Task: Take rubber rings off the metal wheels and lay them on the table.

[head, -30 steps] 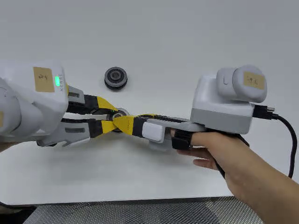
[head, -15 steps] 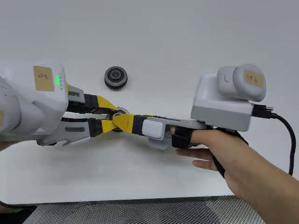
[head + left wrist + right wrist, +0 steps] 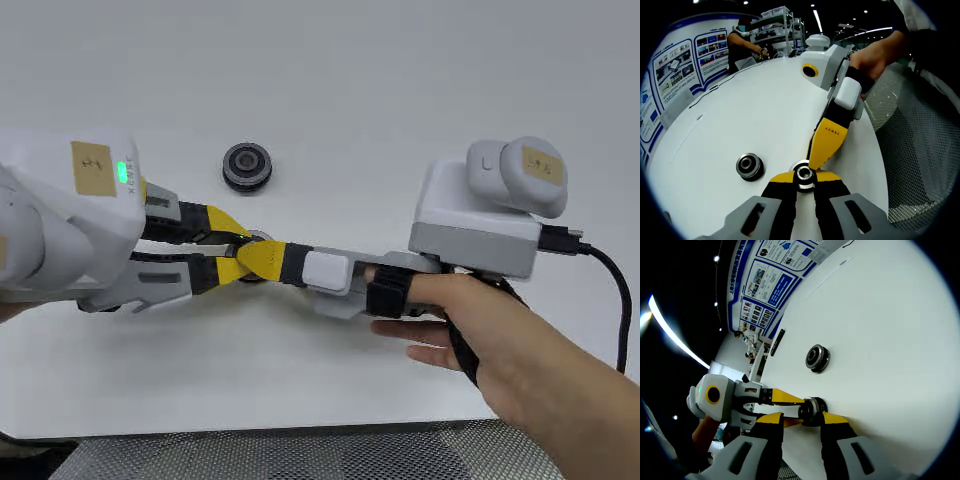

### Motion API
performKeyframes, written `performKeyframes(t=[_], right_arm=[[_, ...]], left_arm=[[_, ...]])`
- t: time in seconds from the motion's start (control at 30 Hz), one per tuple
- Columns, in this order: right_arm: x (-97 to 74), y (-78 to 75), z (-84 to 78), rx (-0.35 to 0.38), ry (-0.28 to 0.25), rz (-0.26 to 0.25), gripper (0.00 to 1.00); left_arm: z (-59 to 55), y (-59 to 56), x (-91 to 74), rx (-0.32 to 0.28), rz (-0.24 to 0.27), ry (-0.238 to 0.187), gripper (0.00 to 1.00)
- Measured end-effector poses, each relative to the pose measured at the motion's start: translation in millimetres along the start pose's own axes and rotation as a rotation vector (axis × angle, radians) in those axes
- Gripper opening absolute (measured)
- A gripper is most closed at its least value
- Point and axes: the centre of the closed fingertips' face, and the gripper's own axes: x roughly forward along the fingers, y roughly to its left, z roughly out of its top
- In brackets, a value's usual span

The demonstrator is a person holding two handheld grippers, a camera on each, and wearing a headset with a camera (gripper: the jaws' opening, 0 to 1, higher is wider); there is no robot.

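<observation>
A small metal wheel (image 3: 260, 241) with a black rubber ring is held just above the white table between both grippers. My left gripper (image 3: 243, 254) comes in from the left and is shut on it; in the left gripper view the wheel (image 3: 804, 174) sits between the yellow tips of that gripper (image 3: 803, 179). My right gripper (image 3: 266, 258) reaches in from the right, and its yellow tips (image 3: 808, 417) clamp the same wheel (image 3: 813, 410) at its black rim. A second ringed wheel (image 3: 248, 166) lies flat farther back, also visible as the wheel (image 3: 749, 166) and the wheel (image 3: 817, 358).
The white table (image 3: 400, 100) stretches wide and bare behind the wheels. Its front edge (image 3: 300, 428) meets a metal mesh surface. A black cable (image 3: 615, 290) trails from the right gripper. People stand at shelves (image 3: 775, 25) far behind the table.
The right gripper has rolled slightly and edged a little left against the held wheel. The left gripper and the far wheel have stayed put.
</observation>
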Motion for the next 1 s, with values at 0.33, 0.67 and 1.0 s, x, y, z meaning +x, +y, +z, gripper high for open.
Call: performKeyframes(t=[0.33,0.67,1.0], right_arm=[[-3.7,-2.5,-0.2,0.004,-0.004,0.0,0.25],[-3.1,-13.9,1.6,-0.002,-0.001,-0.037,0.1],[-2.9,-17.8,2.3,0.009,0.005,-0.048,0.02]], left_arm=[[-0.1,-0.1,0.4,-0.002,0.0,0.0,0.12],[0.0,0.0,0.4,-0.004,-0.001,-0.001,0.12],[-0.3,0.3,0.2,-0.003,-0.002,0.0,0.12]])
